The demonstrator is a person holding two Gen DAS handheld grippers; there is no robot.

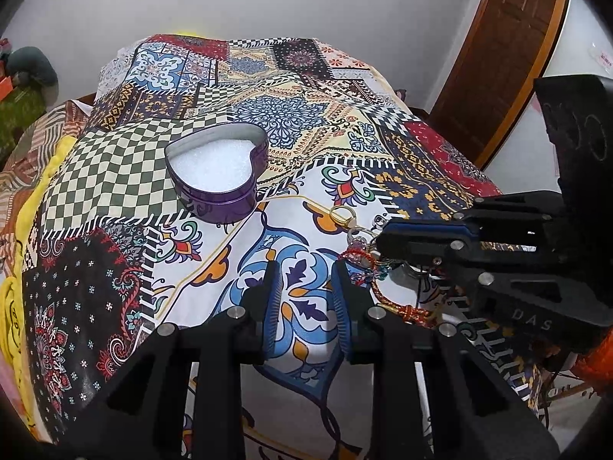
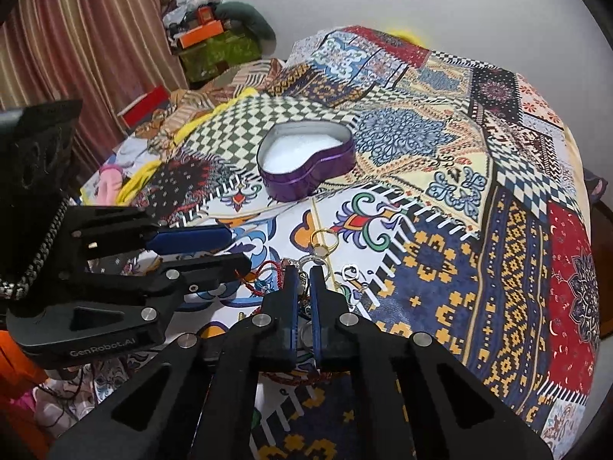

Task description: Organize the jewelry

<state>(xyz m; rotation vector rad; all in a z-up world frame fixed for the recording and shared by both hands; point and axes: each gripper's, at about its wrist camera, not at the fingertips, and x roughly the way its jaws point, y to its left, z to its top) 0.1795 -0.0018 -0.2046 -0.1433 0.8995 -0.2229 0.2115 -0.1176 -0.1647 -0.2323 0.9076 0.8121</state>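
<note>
A purple heart-shaped tin (image 1: 214,168) (image 2: 306,161) lined with white foam stands open on the patchwork bedspread (image 1: 115,168). In front of it lies a small heap of jewelry: a gold ring (image 1: 341,214) (image 2: 325,237), a red cord bracelet (image 1: 356,257) (image 2: 272,272) and a small silver piece (image 2: 350,271). My right gripper (image 2: 303,278) (image 1: 381,239) is down in the heap, its jaws shut on a silver piece of jewelry that I cannot make out fully. My left gripper (image 1: 306,272) (image 2: 237,249) hovers just left of the heap, open with nothing between its pads.
The bedspread (image 2: 498,230) drops away at its edges. A wooden door (image 1: 509,38) is behind on the right, a striped curtain (image 2: 76,38) and stacked boxes (image 2: 207,34) on the left. An orange-red braided cord (image 1: 398,303) trails from the heap.
</note>
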